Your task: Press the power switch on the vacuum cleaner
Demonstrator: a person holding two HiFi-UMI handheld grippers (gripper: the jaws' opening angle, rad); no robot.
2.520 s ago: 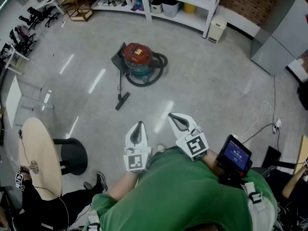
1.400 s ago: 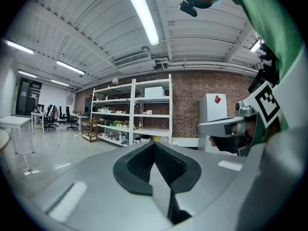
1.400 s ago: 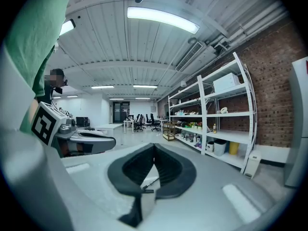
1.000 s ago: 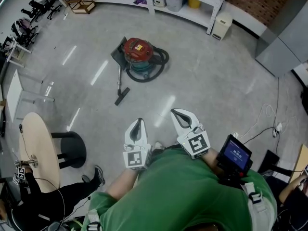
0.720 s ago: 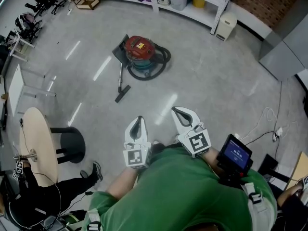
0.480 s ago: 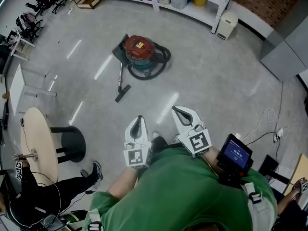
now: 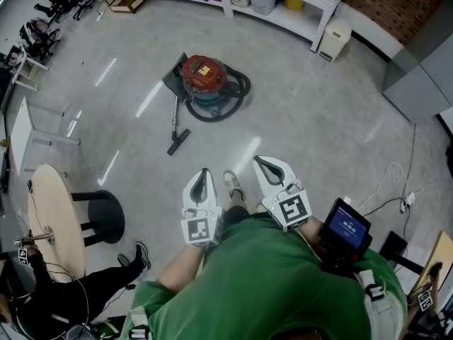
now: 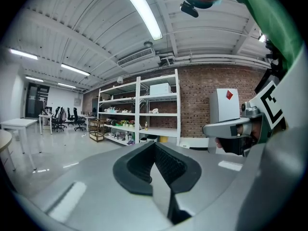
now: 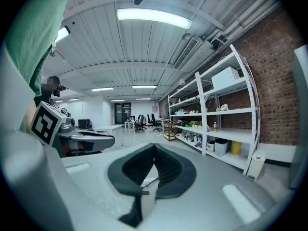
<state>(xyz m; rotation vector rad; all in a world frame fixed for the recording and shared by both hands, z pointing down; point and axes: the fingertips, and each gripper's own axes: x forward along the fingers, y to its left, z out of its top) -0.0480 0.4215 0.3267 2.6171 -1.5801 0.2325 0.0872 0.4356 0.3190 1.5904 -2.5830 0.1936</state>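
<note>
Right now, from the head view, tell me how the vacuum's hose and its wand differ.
The hose curls in a loop around the vacuum cleaner, while the wand lies straight, pointing away from it. The hose looks thick and black. The wand looks thin and ends in a dark floor nozzle, and no such end shows on the hose. Both rest on the floor beside the vacuum cleaner.

Light was bright and even, from ceiling tubes [image 8: 142, 11]. Glossy floor [image 7: 318, 119] showed long white glare streaks; shadows were faint. Head view was sharp. Gripper views had heavy fisheye bend and dark vignetted corners. Left gripper [image 8: 155, 146] and right gripper [image 9: 154, 148] were soft near the lens.
</note>
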